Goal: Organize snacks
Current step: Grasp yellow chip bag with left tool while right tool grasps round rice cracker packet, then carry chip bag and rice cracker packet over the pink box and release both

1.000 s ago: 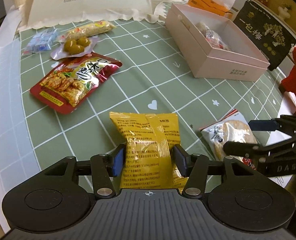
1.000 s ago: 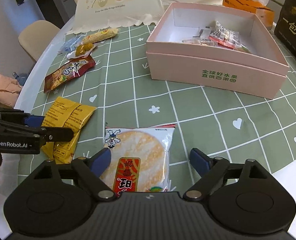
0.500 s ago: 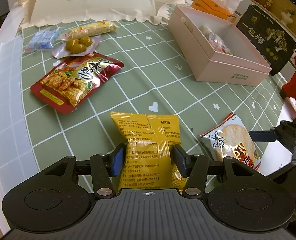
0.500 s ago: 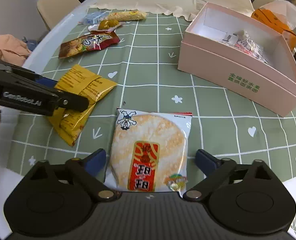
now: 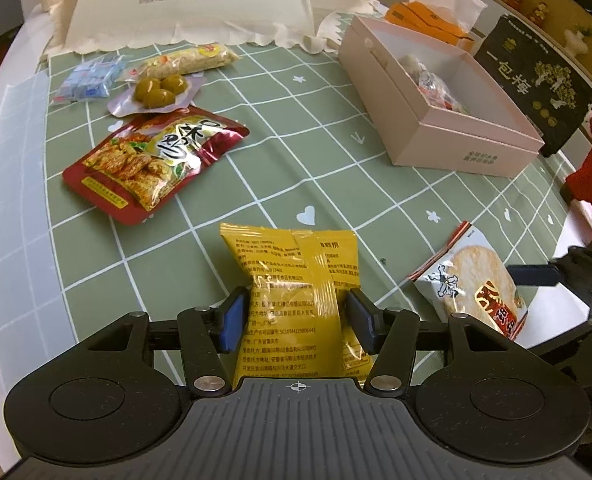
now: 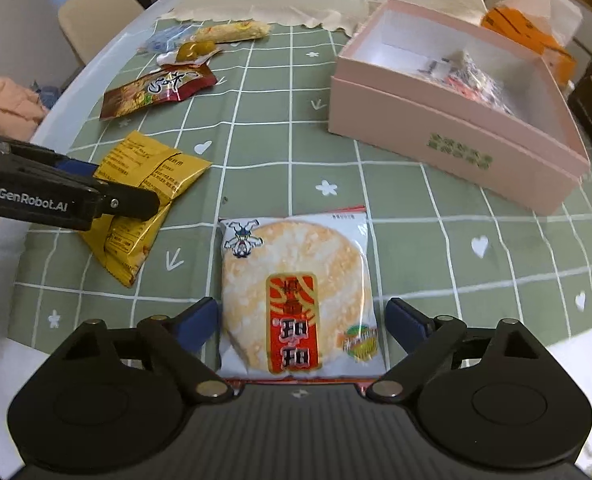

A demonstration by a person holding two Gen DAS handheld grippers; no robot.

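Observation:
A yellow snack packet [image 5: 292, 276] lies near the table's front edge, and my left gripper [image 5: 296, 320] is shut on it, its blue pads pinching the crumpled sides. The right wrist view shows the same packet [image 6: 156, 172] under the left gripper's fingers [image 6: 128, 204]. A round rice cracker packet [image 6: 292, 276] lies flat between the pads of my right gripper [image 6: 302, 320]. Its jaws are closing, with a small gap on each side. A pink box [image 5: 456, 148] holding several small wrapped snacks stands open at the right.
On the green checked cloth further back lie a red snack pouch [image 5: 152, 156], a pouch of green olives [image 5: 158, 90], a long cereal bar [image 5: 192, 60] and a blue packet [image 5: 90, 80]. Behind stand a cream bag [image 5: 188, 0], an orange tissue pack [image 5: 428, 20] and a black box [image 5: 536, 80].
The right gripper has rolled and shifted a little, so the rice cracker packet now sits squarely between its pads. The left gripper and the yellow packet have stayed put.

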